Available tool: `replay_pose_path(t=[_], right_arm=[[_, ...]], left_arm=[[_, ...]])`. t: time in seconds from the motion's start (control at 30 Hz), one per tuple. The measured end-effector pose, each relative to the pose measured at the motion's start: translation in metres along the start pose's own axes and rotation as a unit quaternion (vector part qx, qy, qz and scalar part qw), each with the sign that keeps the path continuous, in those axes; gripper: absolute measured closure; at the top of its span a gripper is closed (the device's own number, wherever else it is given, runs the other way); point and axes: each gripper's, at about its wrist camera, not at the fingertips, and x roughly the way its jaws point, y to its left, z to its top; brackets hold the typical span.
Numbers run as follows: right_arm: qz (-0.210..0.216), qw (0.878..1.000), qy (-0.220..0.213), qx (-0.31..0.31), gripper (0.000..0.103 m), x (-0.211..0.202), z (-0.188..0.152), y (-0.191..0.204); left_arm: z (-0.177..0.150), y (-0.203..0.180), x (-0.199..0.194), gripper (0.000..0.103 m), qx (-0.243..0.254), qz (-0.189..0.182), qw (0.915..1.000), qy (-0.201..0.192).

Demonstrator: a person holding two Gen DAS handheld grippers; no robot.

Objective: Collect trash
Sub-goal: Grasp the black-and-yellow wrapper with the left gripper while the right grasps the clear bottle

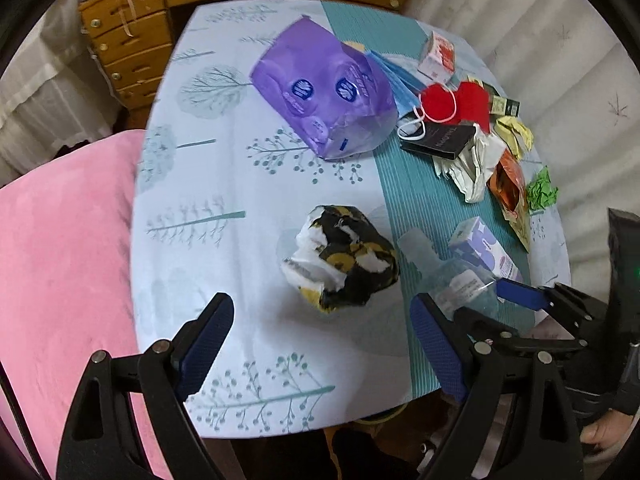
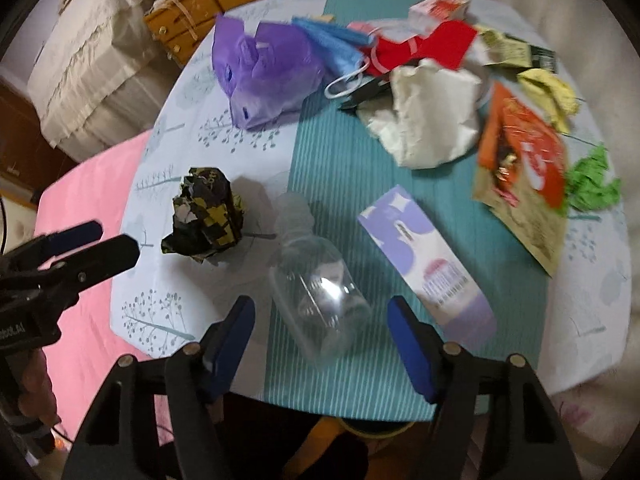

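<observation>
A round table (image 1: 192, 240) wears a pale cloth (image 1: 224, 168) printed with grey-green trees, with a teal striped band (image 2: 316, 184) running across it. Behind the table stands a wooden drawer chest (image 1: 128, 44) with brass knobs. A pink cushion (image 1: 60, 264) lies just beside the table's left edge. A white curtain (image 1: 560, 40) with faint star shapes hangs at the right.

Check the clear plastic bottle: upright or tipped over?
Tipped over: the clear bottle lies on its side on the tablecloth.
</observation>
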Motion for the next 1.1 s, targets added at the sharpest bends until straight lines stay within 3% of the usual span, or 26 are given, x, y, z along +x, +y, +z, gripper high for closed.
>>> replay_pose_path(t=[0.17,0.27,0.47,0.57,0.63,0.7,0.73,0.9,1.1], right_arm=[[0.008,0.999,0.046,-0.016,0.034,0.023,0.012,-0.001],[0.020,0.997,0.066,-0.017,0.044,0.034,0.014,-0.001],[0.040,0.997,0.067,-0.004,0.045,0.035,0.010,0.001],[0.039,0.997,0.060,0.000,0.046,0.032,0.008,0.004],[0.041,0.998,0.055,0.009,0.047,0.029,0.005,0.004],[0.044,0.998,0.046,0.016,0.048,0.023,0.002,0.003],[0.043,0.998,0.042,0.019,0.048,0.020,0.001,0.002],[0.046,0.998,0.026,0.025,0.049,0.012,-0.005,0.003],[0.051,0.998,-0.001,0.025,0.051,-0.002,-0.014,0.004]], left_arm=[[0.017,-0.005,0.020,0.014,0.018,-0.012,0.9993,0.030],[0.026,-0.010,0.035,0.014,0.028,-0.006,0.9985,0.047],[0.038,-0.016,0.062,0.014,0.041,0.010,0.9962,0.076],[0.039,-0.018,0.071,0.014,0.045,-0.001,0.9953,0.086],[0.039,-0.019,0.072,0.023,0.045,-0.012,0.9952,0.086],[0.038,-0.019,0.074,0.052,0.043,-0.039,0.9940,0.092],[0.036,-0.020,0.074,0.054,0.039,-0.053,0.9931,0.097],[0.028,-0.024,0.063,0.062,0.050,-0.043,0.9957,0.065],[0.017,-0.022,0.031,0.064,0.035,-0.028,0.9986,0.027]])
